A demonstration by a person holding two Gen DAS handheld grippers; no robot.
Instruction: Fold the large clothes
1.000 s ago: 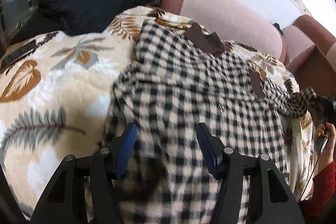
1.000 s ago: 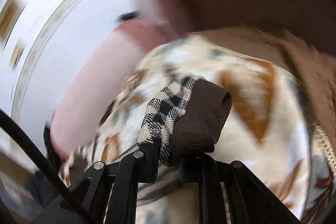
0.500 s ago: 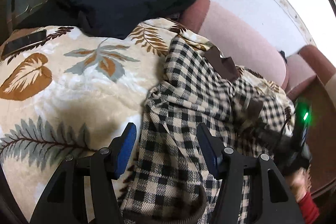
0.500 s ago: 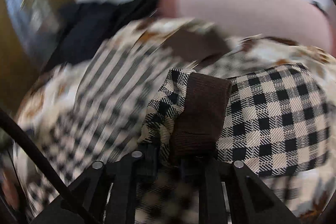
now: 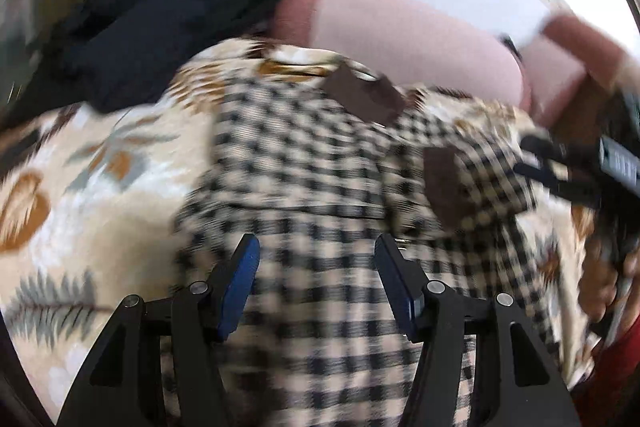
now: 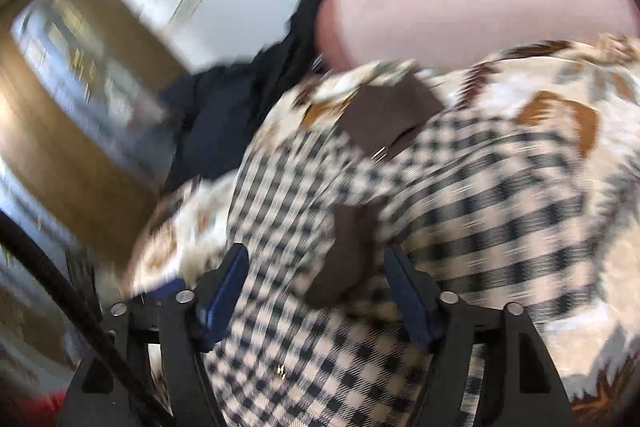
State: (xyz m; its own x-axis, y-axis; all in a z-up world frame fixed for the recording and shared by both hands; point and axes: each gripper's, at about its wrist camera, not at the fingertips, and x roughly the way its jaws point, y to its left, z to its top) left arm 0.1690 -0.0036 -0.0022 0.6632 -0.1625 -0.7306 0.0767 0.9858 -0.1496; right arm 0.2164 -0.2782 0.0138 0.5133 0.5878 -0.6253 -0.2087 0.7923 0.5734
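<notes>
Checked garment [image 5: 304,187] lies on the blanket [image 5: 100,187]. Dark clothes pile [image 5: 132,59] sits behind-left of the garment, sofa backrest [image 5: 400,39] directly behind it. Both claws hang over the garment's near part, right claw [image 6: 316,283] over its cuff [image 6: 348,255].

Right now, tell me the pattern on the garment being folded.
The garment has a black-and-cream check with brown trim; clearest in the right wrist view.

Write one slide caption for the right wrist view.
Open right gripper above checked shirt on leaf-print blanket.
</notes>
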